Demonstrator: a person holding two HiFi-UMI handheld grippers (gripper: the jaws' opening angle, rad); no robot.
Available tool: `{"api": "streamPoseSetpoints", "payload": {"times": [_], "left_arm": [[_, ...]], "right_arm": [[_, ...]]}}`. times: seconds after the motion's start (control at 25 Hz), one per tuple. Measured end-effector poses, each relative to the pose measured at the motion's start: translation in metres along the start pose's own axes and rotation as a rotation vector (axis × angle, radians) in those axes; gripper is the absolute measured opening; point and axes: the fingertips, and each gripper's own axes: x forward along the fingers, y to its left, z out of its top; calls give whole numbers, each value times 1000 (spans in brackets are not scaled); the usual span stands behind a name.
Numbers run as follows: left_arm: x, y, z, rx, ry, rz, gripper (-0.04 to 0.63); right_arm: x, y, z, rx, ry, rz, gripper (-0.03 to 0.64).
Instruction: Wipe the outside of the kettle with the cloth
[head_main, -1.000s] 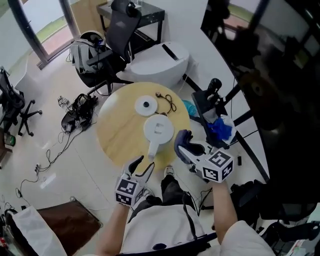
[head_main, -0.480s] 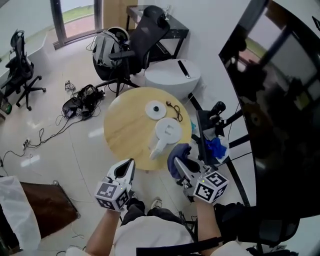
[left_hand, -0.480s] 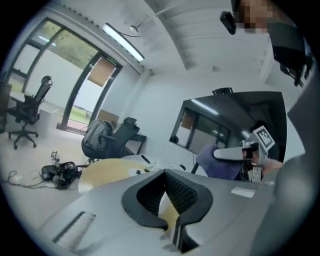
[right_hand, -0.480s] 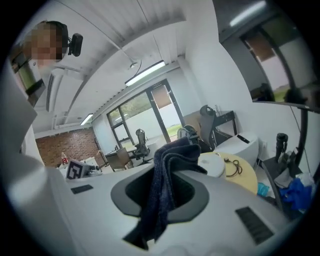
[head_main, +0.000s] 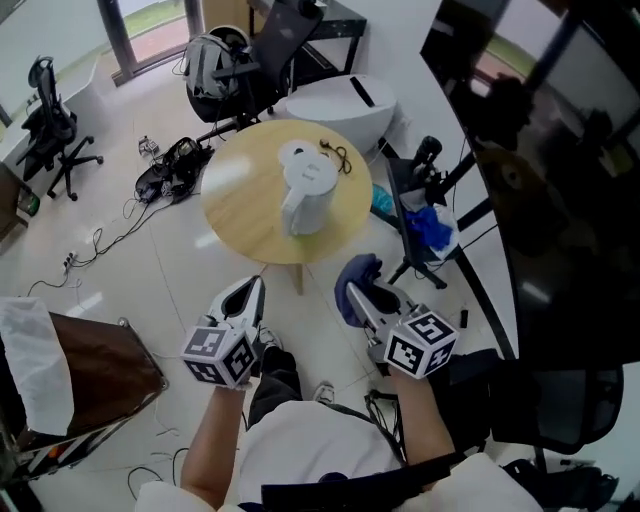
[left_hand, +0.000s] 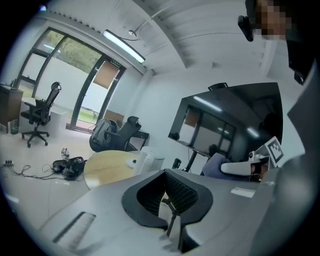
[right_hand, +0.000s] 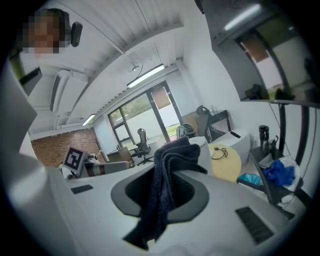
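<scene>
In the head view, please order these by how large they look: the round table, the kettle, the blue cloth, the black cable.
1. round table
2. kettle
3. blue cloth, but it is nearer the camera, so its rank against the kettle is unsure
4. black cable

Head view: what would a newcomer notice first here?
A white kettle stands on the round wooden table at the top centre. Nearer the person, the right gripper is shut on a dark blue cloth. The left gripper beside it is shut and empty. Both are over the floor, short of the table.
</scene>
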Motion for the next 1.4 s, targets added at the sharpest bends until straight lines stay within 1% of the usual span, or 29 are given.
{"api": "streamPoseSetpoints", "payload": {"times": [0.08,0.24,0.4,0.52,0.68,0.8,0.92,1.08,1.2,1.4], "left_arm": [[-14,-25,-6,-12,-14,3,0],[-53,-57,-22,11,1,39,0],[-94,-75,-34,28,17,76,0],[-115,-80,-39,28,23,86,0],[-135,-87,-43,33,15,41,0],[-154,-81,-46,38,19,16,0],[-178,-67,-43,42,16,10,0],[-198,-48,-41,11,12,-12,0],[-206,-46,-43,26,21,-47,0],[-211,-59,-51,69,47,-119,0]], "right_arm": [[-30,-4,-16,-11,-4,-12,65],[-70,2,-52,34,-22,-1,64],[-89,30,-68,77,-49,41,64],[-99,51,-71,77,-62,31,64],[-104,76,-67,114,-117,15,64],[-98,107,-68,116,-125,15,64],[-88,152,-74,76,-105,22,64],[-81,196,-83,28,-83,-6,64],[-88,207,-87,-17,-77,-74,64],[-103,208,-93,-18,-88,-146,66]]}}
